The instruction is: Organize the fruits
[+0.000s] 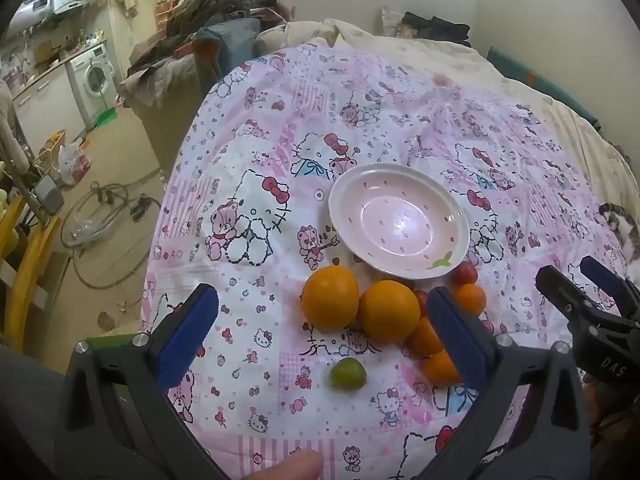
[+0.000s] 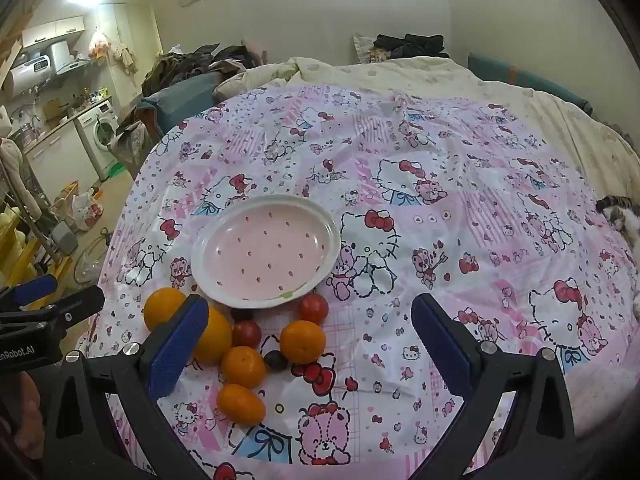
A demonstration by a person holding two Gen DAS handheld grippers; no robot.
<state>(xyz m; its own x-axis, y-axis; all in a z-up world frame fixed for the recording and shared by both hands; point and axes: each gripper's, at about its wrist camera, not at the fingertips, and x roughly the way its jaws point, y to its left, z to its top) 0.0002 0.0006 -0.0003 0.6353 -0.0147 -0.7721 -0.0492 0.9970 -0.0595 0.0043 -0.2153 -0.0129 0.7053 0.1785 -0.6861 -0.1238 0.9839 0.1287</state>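
Soft bedding under a pink cartoon sheet (image 1: 256, 128) carries everything. Left wrist view: the empty plate (image 1: 452, 256) lies just beyond two oranges (image 1: 330, 297), with a green fruit (image 1: 348, 374) nearer; the left gripper (image 1: 326, 344) hangs wide apart, touching nothing. Right wrist view: tangerines (image 2: 303, 341) and tomatoes (image 2: 313, 308) cluster beside the plate; the right gripper (image 2: 308, 344) is equally spread and empty. On such yielding cloth, a nudged fruit would likely roll away.

Cartoon-cat bedsheet (image 2: 460, 216), washing machine (image 1: 94, 76), heaped clothes (image 1: 208, 12), cat (image 2: 620, 216).
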